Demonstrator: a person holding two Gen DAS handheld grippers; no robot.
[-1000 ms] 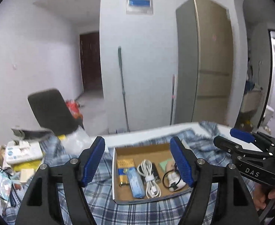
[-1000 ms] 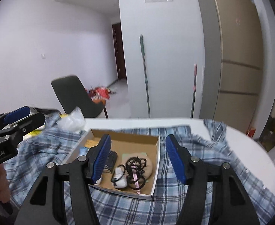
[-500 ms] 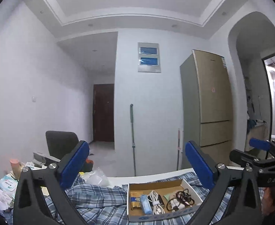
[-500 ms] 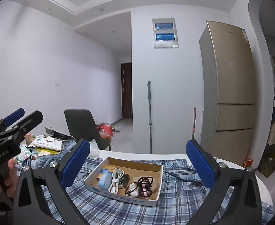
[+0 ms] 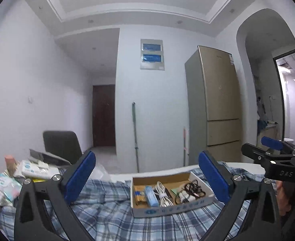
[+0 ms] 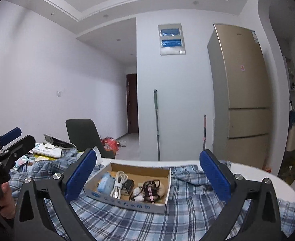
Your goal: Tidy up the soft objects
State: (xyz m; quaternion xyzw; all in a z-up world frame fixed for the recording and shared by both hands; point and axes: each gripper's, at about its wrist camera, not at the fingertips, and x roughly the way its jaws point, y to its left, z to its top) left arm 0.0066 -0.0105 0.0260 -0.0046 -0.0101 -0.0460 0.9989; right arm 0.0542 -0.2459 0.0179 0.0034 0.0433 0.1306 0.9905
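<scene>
Both grippers pulled back from cardboard box [image 5: 170, 208] (jaws spread wide, empty).

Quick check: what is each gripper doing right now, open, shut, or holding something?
Left gripper: open wide, jaws just opened, nothing between them.
Right gripper: open wide, jaws just opened, holding nothing.

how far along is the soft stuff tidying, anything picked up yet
Nothing looks done yet. The plaid cloth lies rumpled and unfolded on the table, with the cardboard box of cables sitting on it. Nothing is in hand: the left gripper and right gripper have just been opening and both are open and empty, back from the box. All the organizing is left.
</scene>
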